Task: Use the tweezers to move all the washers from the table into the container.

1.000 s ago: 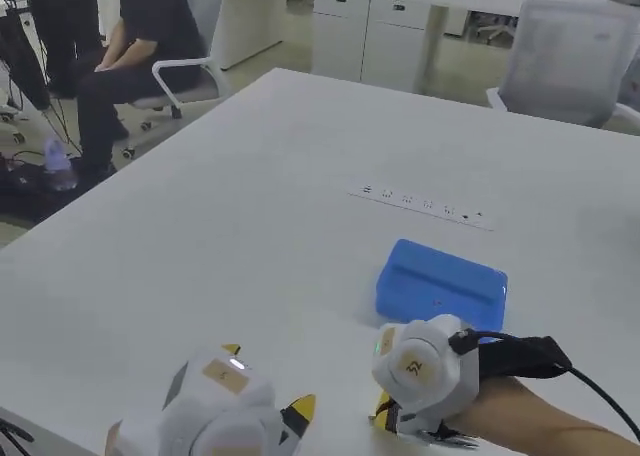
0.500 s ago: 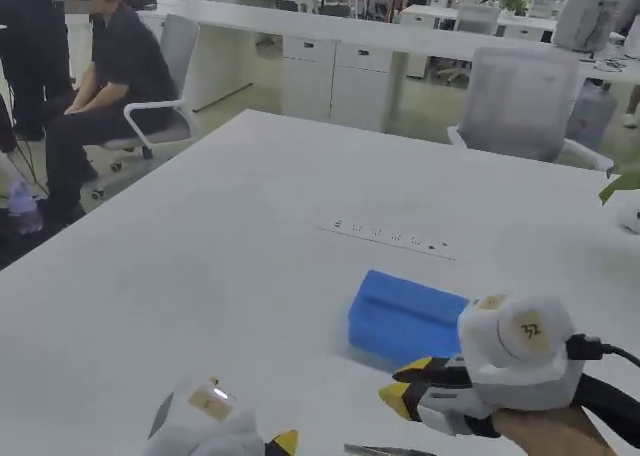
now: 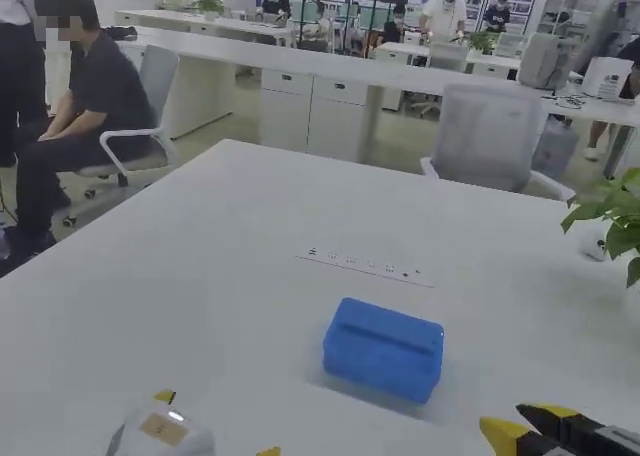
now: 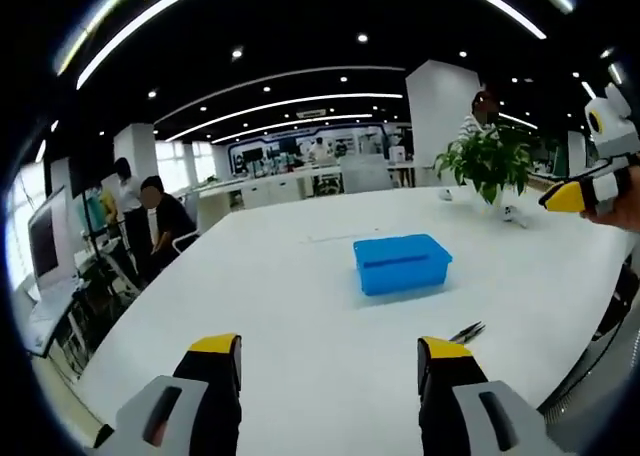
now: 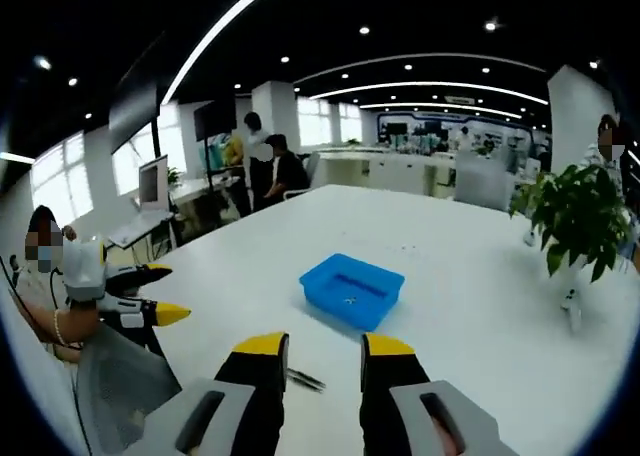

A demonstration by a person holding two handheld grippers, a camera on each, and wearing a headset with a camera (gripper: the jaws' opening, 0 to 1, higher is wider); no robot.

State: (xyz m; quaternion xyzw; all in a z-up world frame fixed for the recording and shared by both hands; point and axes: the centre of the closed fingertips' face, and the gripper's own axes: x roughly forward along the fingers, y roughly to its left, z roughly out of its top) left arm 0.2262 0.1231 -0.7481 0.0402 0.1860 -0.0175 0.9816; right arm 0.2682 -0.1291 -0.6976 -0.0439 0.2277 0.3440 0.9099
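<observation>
The slim metal tweezers (image 5: 305,379) lie flat on the white desk (image 3: 220,246), apart from the blue rectangular plastic container (image 3: 383,348) and closer to the person than it is. In the right gripper view they show through the gap between that gripper's fingers, lower down and not touched. In the left gripper view the tweezers (image 4: 467,331) rest off to the right of the container (image 4: 402,263). The open-topped container (image 5: 352,289) has small dark specks (image 5: 347,298) on its floor, too small to identify.

The right gripper (image 5: 325,348) has its 2 yellow-tipped fingers moderately parted with nothing between them. The left gripper (image 4: 330,351) has its fingers spread wide and holds nothing. In the head view the left gripper (image 3: 215,426) sits at the bottom left and the right gripper (image 3: 528,424) at the bottom right, both raised off the desk.

Beyond the container a flush white socket strip (image 3: 365,265) runs across the desk; a green potted plant (image 3: 610,216) stands at the right.
</observation>
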